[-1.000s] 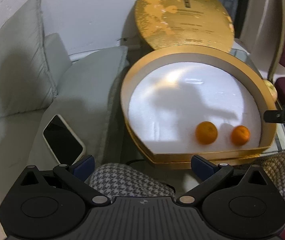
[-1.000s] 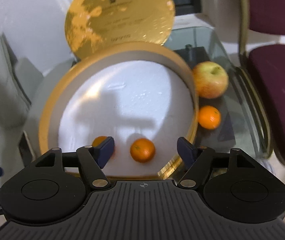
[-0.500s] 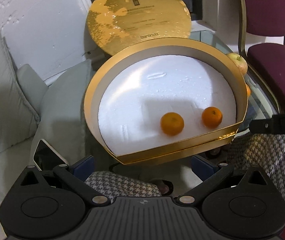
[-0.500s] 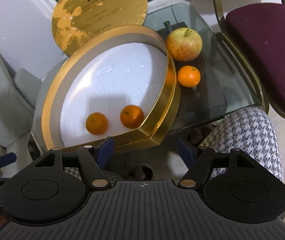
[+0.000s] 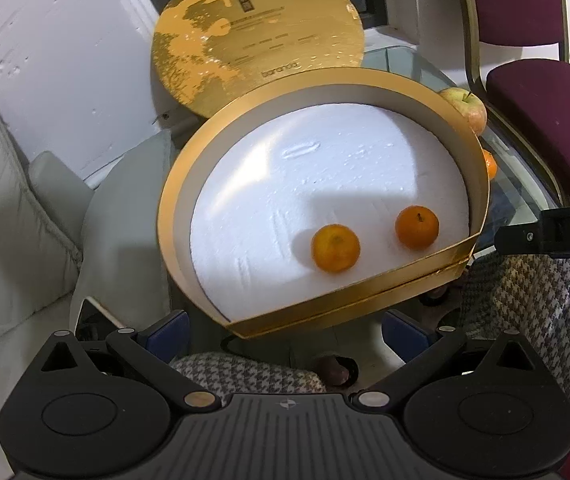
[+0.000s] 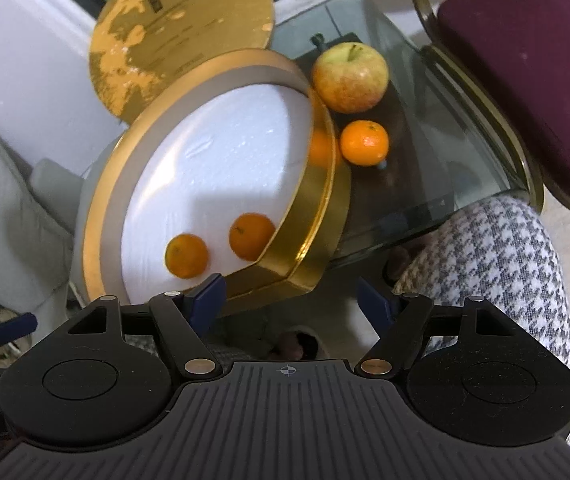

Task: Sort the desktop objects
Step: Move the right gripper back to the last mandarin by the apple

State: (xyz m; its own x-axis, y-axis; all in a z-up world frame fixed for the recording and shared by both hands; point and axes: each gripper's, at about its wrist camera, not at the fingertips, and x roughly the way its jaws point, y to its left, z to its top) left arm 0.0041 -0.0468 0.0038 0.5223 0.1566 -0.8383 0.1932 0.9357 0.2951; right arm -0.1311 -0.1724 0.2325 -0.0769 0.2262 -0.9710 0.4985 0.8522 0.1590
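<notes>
Glass tabletop point(image 6: 437, 152) is carrying a gold box point(image 6: 305, 216) lined with white foam, its lid point(image 6: 181, 36) leaning against a white wall point(image 5: 65, 60). Two mandarins point(image 5: 336, 248) point(image 5: 417, 227) are lying inside; an apple point(image 6: 350, 78) and a third mandarin point(image 6: 364, 143) are sitting just beside it. Left gripper point(image 5: 285, 330) and right gripper point(image 6: 291, 300) are hovering, jaws apart and empty. Maroon chair point(image 6: 533, 80) is standing alongside.

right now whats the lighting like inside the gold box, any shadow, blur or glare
Left wrist view: a grey shadow falls across the white liner of the gold box beside the two oranges; the lid shows bright glare patches. Right wrist view: the same shadow, slightly softer focus, straight edges bowed by the fisheye.
</notes>
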